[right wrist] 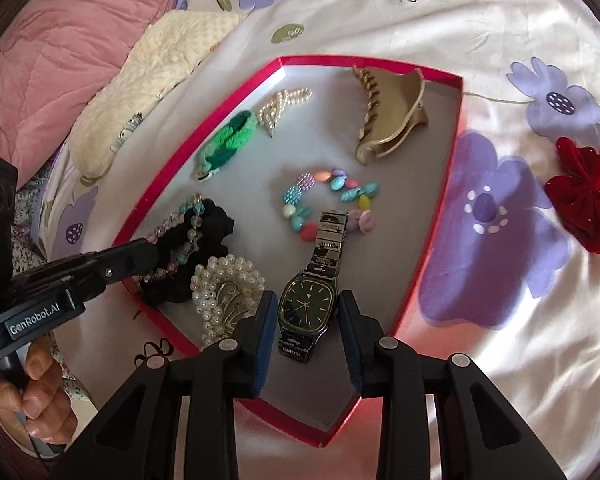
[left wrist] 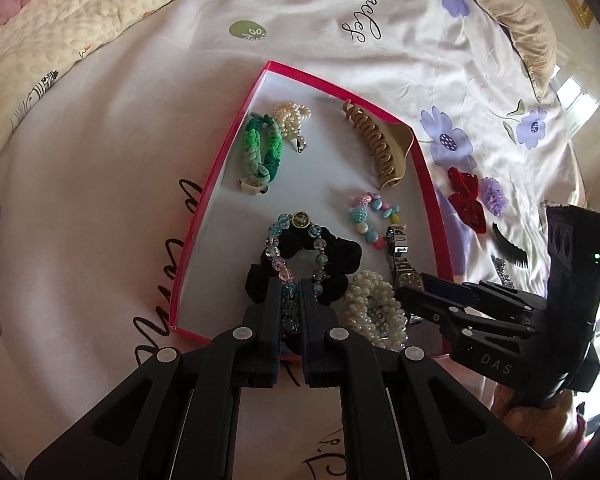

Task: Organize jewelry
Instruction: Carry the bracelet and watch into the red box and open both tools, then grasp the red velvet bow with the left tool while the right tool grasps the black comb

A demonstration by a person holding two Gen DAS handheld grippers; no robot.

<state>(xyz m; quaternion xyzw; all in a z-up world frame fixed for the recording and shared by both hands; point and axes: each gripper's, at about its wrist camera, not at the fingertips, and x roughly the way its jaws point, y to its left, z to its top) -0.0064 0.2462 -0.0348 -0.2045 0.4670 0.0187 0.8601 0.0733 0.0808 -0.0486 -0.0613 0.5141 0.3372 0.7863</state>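
A red-rimmed box (left wrist: 196,216) (right wrist: 440,216) lies on the bed and holds jewelry. My left gripper (left wrist: 291,286) is shut on a glass bead bracelet (left wrist: 278,240) that lies over a black scrunchie (left wrist: 340,252) in the box; it also shows in the right wrist view (right wrist: 148,258). My right gripper (right wrist: 306,300) is open, its fingers on either side of a dark-faced wristwatch (right wrist: 307,304) lying in the box; the watch also shows in the left wrist view (left wrist: 400,256). A pearl hair clip (right wrist: 224,292) lies between the two grippers.
In the box: a green braided bracelet (left wrist: 260,148), a pearl strand (left wrist: 292,118), a gold claw clip (left wrist: 380,148), a pastel bead bracelet (left wrist: 374,216). On the sheet to the right: a red bow (right wrist: 580,192), a purple flower (left wrist: 494,196), a black comb (left wrist: 510,246). A cream pillow (left wrist: 60,40) lies left.
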